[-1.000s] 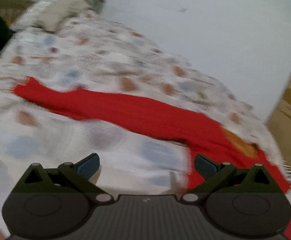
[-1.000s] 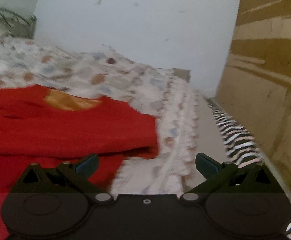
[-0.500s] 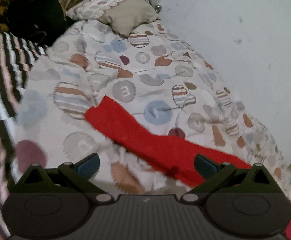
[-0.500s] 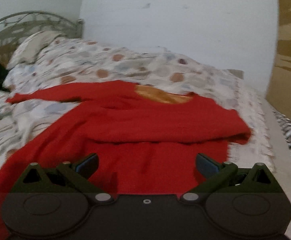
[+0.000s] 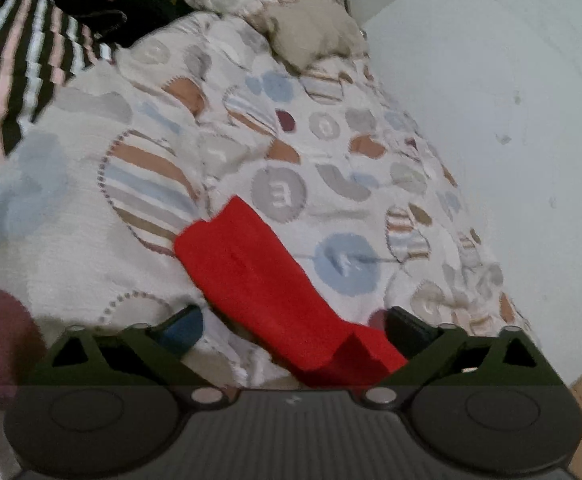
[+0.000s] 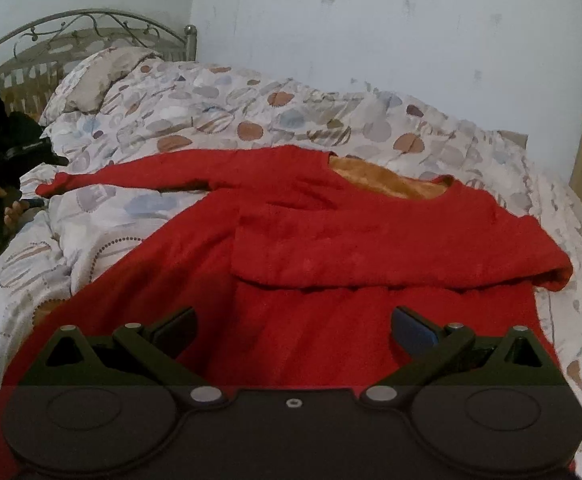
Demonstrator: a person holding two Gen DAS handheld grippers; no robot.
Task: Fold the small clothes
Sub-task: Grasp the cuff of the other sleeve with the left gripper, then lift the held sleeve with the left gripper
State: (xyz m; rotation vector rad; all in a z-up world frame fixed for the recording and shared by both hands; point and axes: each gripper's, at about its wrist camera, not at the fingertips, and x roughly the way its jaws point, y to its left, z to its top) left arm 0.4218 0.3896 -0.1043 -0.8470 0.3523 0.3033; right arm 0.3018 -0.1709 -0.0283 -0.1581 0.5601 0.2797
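The red sweater lies spread on the bed's patterned quilt, its 1 long sleeve stretched toward the pillow. I see my left tongs spread apart over that sleeve's cuff end, gripping nothing. My right tongs are also parted, hovering above the sweater's lower body.

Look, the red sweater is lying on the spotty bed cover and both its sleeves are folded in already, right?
Not quite. Only one sleeve is folded across the red sweater; the other sleeve lies stretched out over the spotty bed cover, as the right wrist view shows. The left gripper is open over that sleeve's end.
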